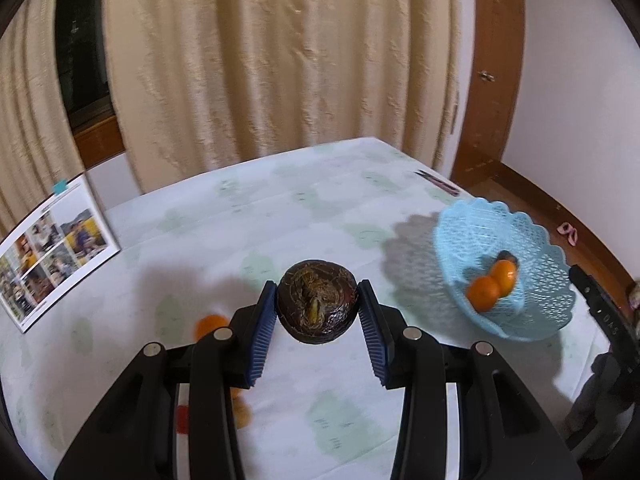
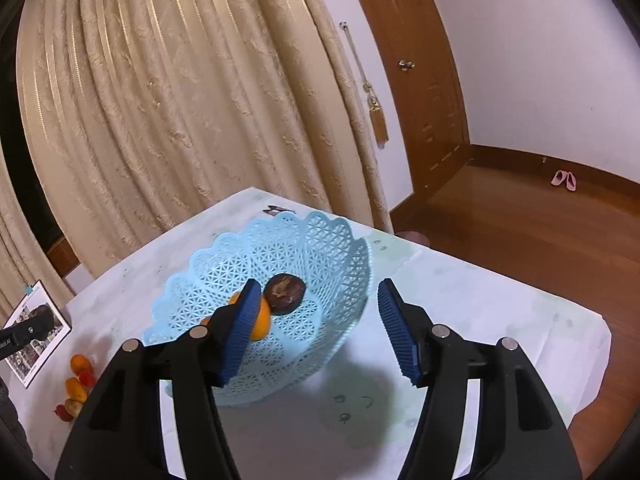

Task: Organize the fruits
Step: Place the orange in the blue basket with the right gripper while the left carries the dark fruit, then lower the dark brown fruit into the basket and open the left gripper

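Note:
My left gripper (image 1: 317,307) is shut on a dark brown round fruit (image 1: 317,307) and holds it above the table. A light blue lattice basket (image 1: 536,292) stands to its right with two oranges (image 1: 492,284) inside. In the right wrist view my right gripper (image 2: 316,324) is open and empty just above the basket (image 2: 320,240), which holds an orange (image 2: 260,320) and another dark brown fruit (image 2: 285,294). Loose oranges (image 1: 210,325) lie on the table under the left gripper. In the right wrist view they show with small red fruits (image 2: 78,380) at the left.
A photo booklet (image 1: 52,248) lies at the table's left side. A small dark object (image 1: 438,182) lies near the far table corner. Curtains hang behind the table. The table's right edge drops to a wooden floor (image 2: 520,232).

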A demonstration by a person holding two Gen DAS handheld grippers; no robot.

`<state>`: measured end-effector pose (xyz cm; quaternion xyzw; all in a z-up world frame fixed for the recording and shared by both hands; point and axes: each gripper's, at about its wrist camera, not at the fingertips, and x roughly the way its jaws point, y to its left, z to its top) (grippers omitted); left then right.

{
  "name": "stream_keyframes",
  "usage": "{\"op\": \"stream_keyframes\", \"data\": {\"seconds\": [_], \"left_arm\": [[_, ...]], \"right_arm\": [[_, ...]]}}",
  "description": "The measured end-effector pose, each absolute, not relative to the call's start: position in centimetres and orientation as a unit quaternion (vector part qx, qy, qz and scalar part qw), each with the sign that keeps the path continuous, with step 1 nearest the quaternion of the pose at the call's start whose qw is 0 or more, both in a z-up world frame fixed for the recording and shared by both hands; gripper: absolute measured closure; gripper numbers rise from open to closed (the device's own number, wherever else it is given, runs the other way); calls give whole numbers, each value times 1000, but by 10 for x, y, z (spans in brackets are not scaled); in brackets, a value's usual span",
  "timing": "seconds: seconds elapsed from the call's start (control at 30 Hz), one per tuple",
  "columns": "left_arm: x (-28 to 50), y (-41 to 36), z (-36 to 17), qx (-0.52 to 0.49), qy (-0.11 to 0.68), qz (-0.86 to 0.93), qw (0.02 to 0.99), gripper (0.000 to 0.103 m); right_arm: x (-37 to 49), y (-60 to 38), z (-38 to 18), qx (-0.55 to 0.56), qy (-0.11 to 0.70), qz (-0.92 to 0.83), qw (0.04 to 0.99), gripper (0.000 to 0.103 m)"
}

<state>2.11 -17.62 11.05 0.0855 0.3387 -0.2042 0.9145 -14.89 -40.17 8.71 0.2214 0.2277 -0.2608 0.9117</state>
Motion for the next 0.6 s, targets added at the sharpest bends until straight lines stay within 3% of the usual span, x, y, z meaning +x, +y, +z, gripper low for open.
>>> {"op": "stream_keyframes", "data": {"seconds": [0.6], "left_arm": [[0, -303, 82, 127, 363, -328, 863, 62]], "right_arm": [[-159, -417, 78, 253, 216, -273, 903, 38]]}}
